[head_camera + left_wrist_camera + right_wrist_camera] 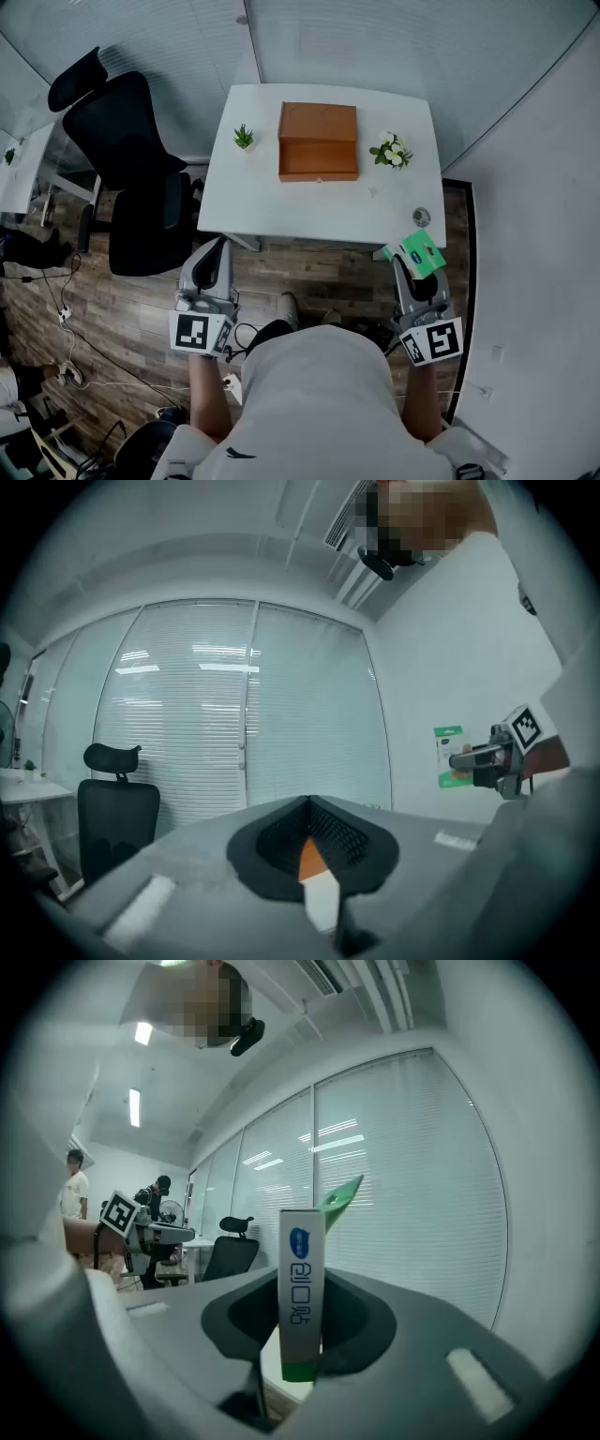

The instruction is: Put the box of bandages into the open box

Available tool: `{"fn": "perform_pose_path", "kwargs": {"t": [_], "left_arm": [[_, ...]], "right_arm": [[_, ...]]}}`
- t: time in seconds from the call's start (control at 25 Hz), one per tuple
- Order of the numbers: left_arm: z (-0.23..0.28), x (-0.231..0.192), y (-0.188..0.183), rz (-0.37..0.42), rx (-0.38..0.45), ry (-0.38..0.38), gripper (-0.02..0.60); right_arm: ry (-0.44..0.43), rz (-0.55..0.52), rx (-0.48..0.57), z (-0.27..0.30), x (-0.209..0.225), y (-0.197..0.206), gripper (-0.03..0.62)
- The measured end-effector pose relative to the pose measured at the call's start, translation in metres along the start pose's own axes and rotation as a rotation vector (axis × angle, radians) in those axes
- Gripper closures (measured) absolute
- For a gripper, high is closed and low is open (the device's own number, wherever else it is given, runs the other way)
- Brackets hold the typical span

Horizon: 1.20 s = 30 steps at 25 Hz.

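White table (281, 202) carries the open box (318, 141) at its far middle. Off the table's near right corner, the right gripper (408, 274) pinches the box of bandages (417, 251), long axis upright, green tab uppermost. Off its near left corner, the left gripper (217, 251) has its jaws pressed together, empty.

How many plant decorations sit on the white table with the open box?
2. A small green plant stands left of the open wooden box; a white flower bunch stands right of it. None seems hidden.
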<state>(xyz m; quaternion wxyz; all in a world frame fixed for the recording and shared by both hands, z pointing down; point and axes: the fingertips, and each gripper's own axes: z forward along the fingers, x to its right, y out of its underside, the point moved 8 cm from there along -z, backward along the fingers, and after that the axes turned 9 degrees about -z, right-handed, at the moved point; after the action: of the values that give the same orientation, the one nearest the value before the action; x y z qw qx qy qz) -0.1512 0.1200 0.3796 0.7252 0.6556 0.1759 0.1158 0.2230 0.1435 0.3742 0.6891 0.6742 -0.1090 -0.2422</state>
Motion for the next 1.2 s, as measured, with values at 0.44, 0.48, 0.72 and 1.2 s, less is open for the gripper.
{"fn": "perform_pose_path", "kwargs": {"t": [0.44,0.48,0.72,1.2], "left_arm": [[0.000,-0.002,0.002,0.009,0.001,-0.003,0.575],[0.000,-0.002,0.002,0.009,0.002,-0.004,0.575],[0.002,-0.006,0.000,0.008,0.002,-0.002,0.575],[0.015,-0.034,0.000,0.000,-0.008,0.022,0.575]], "right_arm": [[-0.012,0.032,0.028,0.001,0.000,0.000,0.503],[-0.011,0.030,0.026,0.001,-0.001,0.000,0.503],[-0.002,0.027,0.015,0.004,-0.001,-0.001,0.503],[0.017,0.023,-0.012,0.030,-0.007,-0.002,0.503]]}}
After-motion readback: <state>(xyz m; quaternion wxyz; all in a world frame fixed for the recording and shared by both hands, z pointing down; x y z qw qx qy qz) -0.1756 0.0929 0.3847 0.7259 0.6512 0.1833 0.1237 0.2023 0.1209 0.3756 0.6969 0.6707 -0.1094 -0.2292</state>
